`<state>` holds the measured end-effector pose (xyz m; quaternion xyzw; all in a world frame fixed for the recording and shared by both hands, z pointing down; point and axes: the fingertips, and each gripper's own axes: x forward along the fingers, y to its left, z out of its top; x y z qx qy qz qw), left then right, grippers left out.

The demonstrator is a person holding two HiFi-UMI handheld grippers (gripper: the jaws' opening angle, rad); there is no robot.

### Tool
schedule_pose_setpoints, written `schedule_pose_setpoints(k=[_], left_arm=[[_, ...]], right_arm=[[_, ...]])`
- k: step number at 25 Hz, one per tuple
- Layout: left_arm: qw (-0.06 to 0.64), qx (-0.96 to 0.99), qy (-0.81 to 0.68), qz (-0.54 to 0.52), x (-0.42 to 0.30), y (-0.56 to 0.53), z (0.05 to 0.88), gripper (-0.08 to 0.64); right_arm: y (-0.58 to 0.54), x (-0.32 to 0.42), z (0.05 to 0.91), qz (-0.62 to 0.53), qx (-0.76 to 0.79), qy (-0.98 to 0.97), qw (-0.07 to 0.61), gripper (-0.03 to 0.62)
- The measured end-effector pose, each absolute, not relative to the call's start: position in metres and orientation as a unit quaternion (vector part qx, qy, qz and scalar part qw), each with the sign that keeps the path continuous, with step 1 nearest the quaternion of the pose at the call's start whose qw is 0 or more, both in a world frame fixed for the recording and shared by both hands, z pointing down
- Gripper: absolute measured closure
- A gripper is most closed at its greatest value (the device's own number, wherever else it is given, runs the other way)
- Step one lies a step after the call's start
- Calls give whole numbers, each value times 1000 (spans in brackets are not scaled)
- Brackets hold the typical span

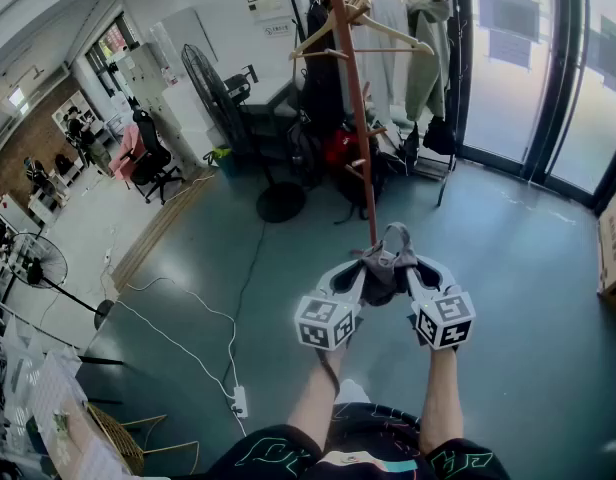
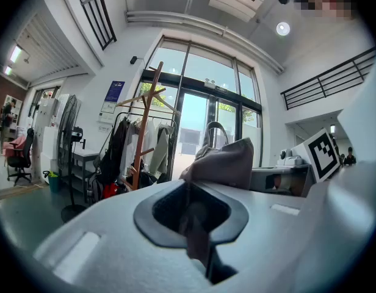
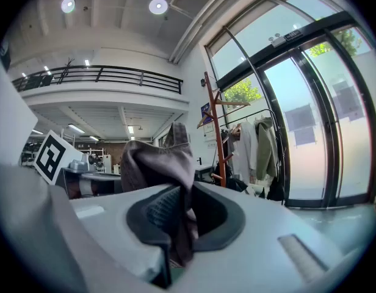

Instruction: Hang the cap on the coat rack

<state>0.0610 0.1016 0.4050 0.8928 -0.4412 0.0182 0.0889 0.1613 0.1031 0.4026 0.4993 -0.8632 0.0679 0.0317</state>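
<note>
A grey cap [image 1: 385, 266] hangs between my two grippers, held up in the air above the floor. My left gripper [image 1: 360, 272] is shut on the cap's left side, and the cloth [image 2: 221, 162] bulges up just beyond its jaws. My right gripper [image 1: 412, 271] is shut on the cap's right side, with a fold of the cap [image 3: 160, 160] pinched in its jaws. The wooden coat rack [image 1: 352, 98] stands straight ahead, its pole rising just beyond the cap; the same coat rack [image 2: 143, 124] shows left of centre in the left gripper view and as a thin coat rack pole [image 3: 216, 130] in the right gripper view.
A clothes rail [image 1: 408, 38] with hung garments stands behind the coat rack. A standing fan [image 1: 238, 118] is to its left, and a white cable with a power strip [image 1: 238, 400] runs across the floor. Glass doors [image 1: 548, 68] fill the right side. A box [image 1: 614, 248] sits at the right edge.
</note>
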Motion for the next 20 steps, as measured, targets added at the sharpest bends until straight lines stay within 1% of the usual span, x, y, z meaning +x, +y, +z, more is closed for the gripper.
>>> schedule_pose_setpoints(k=[7,12,20], left_arm=[[92,890,-447,18,40,98,400,531],[115,881,-459,26,20,90,424,531],[137,879,-456,32,13,34,457,531]], right_arm=[[96,140,400,66,492,-867,40,552],[86,123,429,85,480,-871,61,551],[25,112,454,110,476,-870,67,551]])
